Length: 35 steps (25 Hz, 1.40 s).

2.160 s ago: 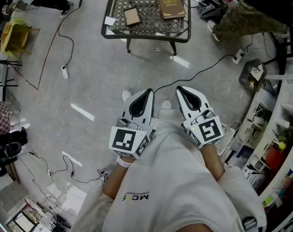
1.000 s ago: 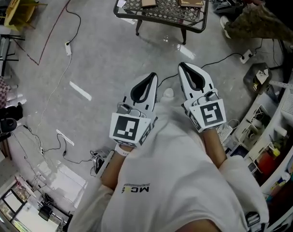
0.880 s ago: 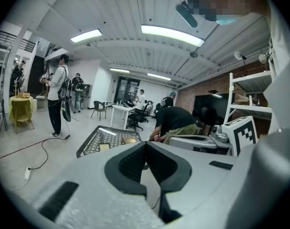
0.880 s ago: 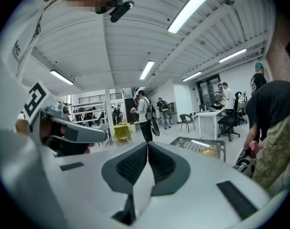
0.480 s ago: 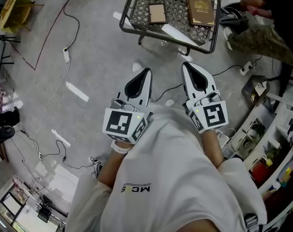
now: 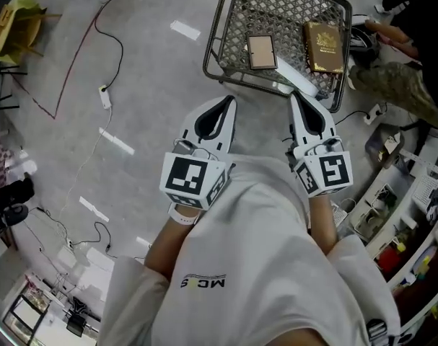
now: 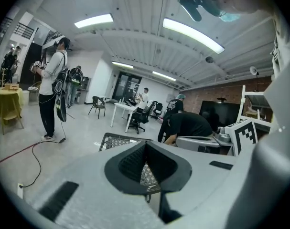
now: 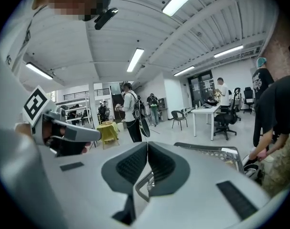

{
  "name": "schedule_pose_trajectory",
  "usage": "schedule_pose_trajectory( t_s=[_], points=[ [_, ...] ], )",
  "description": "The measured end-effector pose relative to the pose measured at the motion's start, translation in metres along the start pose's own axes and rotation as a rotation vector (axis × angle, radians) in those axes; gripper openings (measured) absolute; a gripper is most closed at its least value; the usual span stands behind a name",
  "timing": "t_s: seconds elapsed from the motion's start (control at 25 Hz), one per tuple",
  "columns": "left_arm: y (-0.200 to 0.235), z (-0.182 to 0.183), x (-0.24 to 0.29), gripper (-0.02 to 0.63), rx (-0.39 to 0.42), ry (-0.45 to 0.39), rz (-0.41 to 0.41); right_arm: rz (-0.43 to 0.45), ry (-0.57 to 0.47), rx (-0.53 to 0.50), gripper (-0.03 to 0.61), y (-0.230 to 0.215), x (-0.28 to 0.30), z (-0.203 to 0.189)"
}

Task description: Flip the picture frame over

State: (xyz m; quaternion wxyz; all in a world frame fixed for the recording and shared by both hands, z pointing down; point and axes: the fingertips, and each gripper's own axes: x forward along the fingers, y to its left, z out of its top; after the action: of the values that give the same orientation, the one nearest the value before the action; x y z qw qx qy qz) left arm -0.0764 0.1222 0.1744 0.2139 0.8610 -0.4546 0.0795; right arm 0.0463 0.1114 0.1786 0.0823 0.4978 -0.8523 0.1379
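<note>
We find the left gripper [image 6: 226,105] short of the mesh table [image 6: 217,38], jaws pressed together on nothing. The picture frame [image 6: 262,52] lies flat on the mesh, near a brown book [image 6: 325,47] to its right. The right gripper [image 6: 299,101] — jaws likewise together, empty — hangs at the table's near rim. Our concern: a flat frame offers little edge, so a shallow pinch could push it into the book or drop it mid-turn.

Upper right: the table [image 6: 291,6] is dark metal wire mesh. The picture frame [image 6: 261,52] face is matt brown. The floor [image 6: 146,85] is smooth, glossy grey.
</note>
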Motion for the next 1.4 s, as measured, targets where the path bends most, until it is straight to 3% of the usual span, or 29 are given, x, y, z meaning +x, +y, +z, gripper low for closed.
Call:
schedule_pose_trajectory(
  t_s=[0.16, 0.32, 0.68, 0.84, 1.16, 1.28, 1.4],
  points=[
    [0.041, 0.015, 0.016, 0.021, 0.004, 0.008, 0.011, -0.011, 0.024, 0.008, 0.020, -0.002, 0.042, 0.009],
    [0.061, 0.020, 0.038, 0.021, -0.019, 0.010, 0.046, 0.036, 0.063, 0.007, 0.020, -0.011, 0.072, 0.006],
    [0.065, 0.020, 0.082, 0.020, -0.038, 0.097, 0.061, 0.111, 0.150, -0.082, 0.020, -0.045, 0.116, 0.000],
    [0.067, 0.018, 0.096, 0.020, -0.008, 0.088, 0.097, 0.127, 0.176, -0.097, 0.022, -0.066, 0.122, -0.009],
    [0.063, -0.010, 0.127, 0.020, 0.016, 0.122, 0.093, 0.201, 0.233, -0.172, 0.084, -0.090, 0.137, -0.044],
    [0.063, -0.024, 0.136, 0.020, -0.003, 0.144, 0.093, 0.271, 0.248, -0.245, 0.087, -0.086, 0.147, -0.058],
    [0.064, -0.038, 0.143, 0.020, -0.038, 0.163, 0.090, 0.334, 0.283, -0.237, 0.095, -0.085, 0.158, -0.079]
  ],
)
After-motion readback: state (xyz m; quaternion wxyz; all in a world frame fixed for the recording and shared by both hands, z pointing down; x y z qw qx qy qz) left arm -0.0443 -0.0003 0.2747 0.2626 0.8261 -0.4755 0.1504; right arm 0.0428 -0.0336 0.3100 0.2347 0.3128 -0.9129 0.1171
